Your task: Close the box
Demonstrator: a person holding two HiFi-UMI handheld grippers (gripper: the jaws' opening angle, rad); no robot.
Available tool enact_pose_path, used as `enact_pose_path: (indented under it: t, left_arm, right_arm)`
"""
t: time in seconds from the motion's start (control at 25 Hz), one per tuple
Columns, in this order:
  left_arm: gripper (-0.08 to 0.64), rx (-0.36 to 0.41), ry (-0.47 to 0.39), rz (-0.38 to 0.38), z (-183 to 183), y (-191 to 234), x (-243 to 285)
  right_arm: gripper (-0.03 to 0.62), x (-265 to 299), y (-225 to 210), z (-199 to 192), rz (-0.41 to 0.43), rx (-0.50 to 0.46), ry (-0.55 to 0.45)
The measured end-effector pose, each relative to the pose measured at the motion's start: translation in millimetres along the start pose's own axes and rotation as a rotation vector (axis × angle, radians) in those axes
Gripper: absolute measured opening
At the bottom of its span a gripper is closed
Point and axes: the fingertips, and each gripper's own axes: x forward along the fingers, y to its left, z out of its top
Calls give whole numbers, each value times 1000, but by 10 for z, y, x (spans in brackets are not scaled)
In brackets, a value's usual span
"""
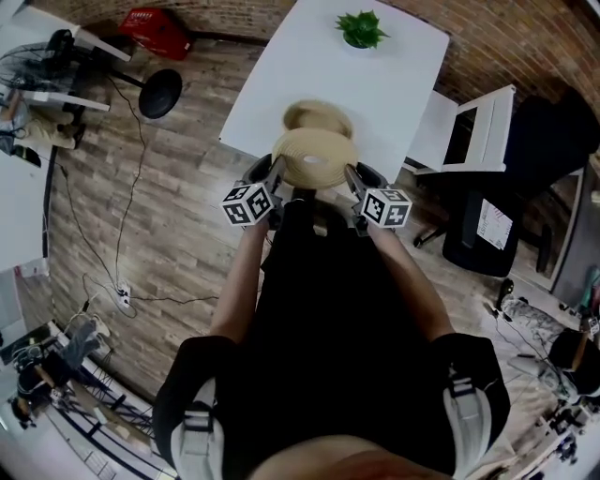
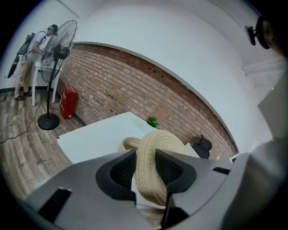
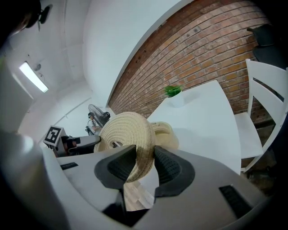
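**Item: round woven lid, carried by two grippers, short of its box**

The woven lid [image 1: 319, 157] of coiled, straw-coloured cord is held off the white counter [image 1: 394, 75]. The left gripper [image 1: 277, 172] pinches its rim on one side and the right gripper [image 1: 352, 178] pinches the opposite side, each with its jaws closed on the thick edge. The matching woven box [image 1: 317, 117] stands open on the counter just beyond the lid, with a potted plant [image 1: 361, 28] well behind it.

Handling, as judged: light, with a rough surface that grips well and is unlikely to slip. It is semi-stiff and may flex or sag if squeezed hard, but it is not fragile. The opposed rim holds suit it, so keep it level and centre it over the box before lowering.
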Motion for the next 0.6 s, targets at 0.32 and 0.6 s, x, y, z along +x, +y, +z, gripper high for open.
enact_pose_path:
  t: [0.32,0.6]
  left_arm:
    - [141,57,72,-60,280,190,428]
    - [143,77,169,-127,331,322,835]
  right_arm:
    - [120,309,-84,151,-90,40,-29]
    - [120,507,-256,187,-170,69,-35]
